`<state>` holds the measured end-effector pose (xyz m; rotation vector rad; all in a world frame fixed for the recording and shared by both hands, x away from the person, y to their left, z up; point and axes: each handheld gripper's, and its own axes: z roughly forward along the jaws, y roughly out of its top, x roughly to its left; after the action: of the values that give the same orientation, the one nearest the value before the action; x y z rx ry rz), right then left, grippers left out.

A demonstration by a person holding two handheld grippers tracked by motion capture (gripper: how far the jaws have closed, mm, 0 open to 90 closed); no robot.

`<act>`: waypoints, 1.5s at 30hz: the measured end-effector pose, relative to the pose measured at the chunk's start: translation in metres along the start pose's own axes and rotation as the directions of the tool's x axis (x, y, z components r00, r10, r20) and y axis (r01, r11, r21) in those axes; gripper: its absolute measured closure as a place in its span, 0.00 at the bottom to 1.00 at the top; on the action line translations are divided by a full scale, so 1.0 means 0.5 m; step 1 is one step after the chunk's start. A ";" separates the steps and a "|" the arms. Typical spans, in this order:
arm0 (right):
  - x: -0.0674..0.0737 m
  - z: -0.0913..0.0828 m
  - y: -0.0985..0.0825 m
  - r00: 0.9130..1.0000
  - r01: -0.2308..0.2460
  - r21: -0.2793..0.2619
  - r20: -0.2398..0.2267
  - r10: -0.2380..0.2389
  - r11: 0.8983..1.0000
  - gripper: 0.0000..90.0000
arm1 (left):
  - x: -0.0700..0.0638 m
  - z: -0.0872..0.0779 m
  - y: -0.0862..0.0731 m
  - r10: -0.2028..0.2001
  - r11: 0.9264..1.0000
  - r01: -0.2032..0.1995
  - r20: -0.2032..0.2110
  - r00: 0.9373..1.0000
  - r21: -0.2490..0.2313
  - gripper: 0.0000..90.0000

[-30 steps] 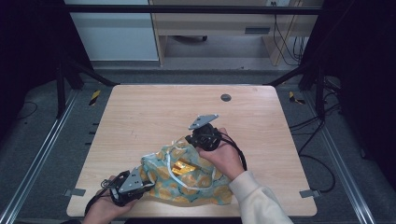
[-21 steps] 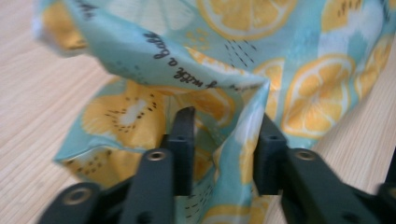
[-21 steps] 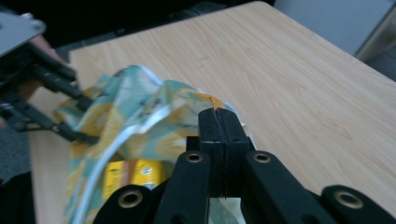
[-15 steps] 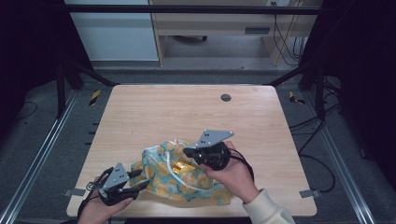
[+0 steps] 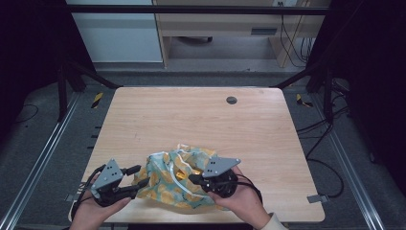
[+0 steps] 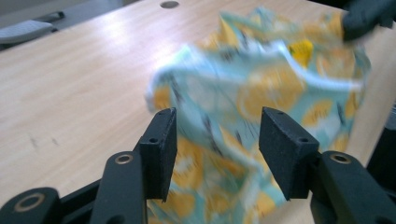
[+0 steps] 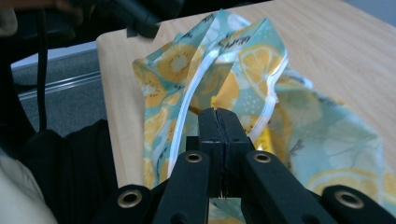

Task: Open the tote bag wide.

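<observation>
My right gripper (image 7: 218, 116) is clamped on the zipper pull of the lemon-print pouch (image 5: 177, 179) at the table's (image 5: 191, 120) near edge. My left gripper (image 6: 217, 154) has just been opening — nothing pinched — so pulling now could drag the unanchored pouch off the edge.

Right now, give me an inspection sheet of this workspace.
Surface: pale wooden table, bare apart from a round grommet.
Job's things: lemon-print zip bag crumpled at the near edge, white zipper mouth open.
Clutter: nothing seen.
Grippers: left claw beside the bag, jaws just opened and apart, pads not pressing it; right claw shut, seemingly pinching the bag's yellow zipper pull.
Cables: black leads trail from both claws; more hang at the right of the frame.
Surroundings: dark metal frame, grey floor, cabinet behind.
</observation>
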<state>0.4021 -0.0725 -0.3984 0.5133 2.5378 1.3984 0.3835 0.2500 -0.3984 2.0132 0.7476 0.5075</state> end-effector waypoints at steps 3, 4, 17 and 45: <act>0.009 0.009 -0.017 1.000 -0.007 -0.005 -0.016 0.007 1.000 1.00 | -0.002 0.016 0.042 0.017 0.999 -0.016 -0.016 1.000 0.031 0.49; 0.011 0.012 -0.020 1.000 -0.008 -0.004 -0.020 0.008 1.000 1.00 | -0.002 0.016 0.042 0.017 0.999 -0.016 -0.016 1.000 0.031 0.48; 0.030 0.034 -0.037 0.999 0.002 0.024 -0.049 -0.001 1.000 0.99 | -0.017 0.116 0.101 -0.006 0.995 -0.004 0.103 0.995 0.103 0.43; 0.041 0.058 -0.075 0.999 0.012 0.102 -0.046 -0.008 0.995 0.97 | -0.041 0.072 -0.017 0.000 0.989 -0.036 0.249 0.968 0.140 1.00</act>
<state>0.3852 -0.0607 -0.4458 0.4904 2.6549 1.2966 0.3877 0.2179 -0.4253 2.1692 0.6264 0.2086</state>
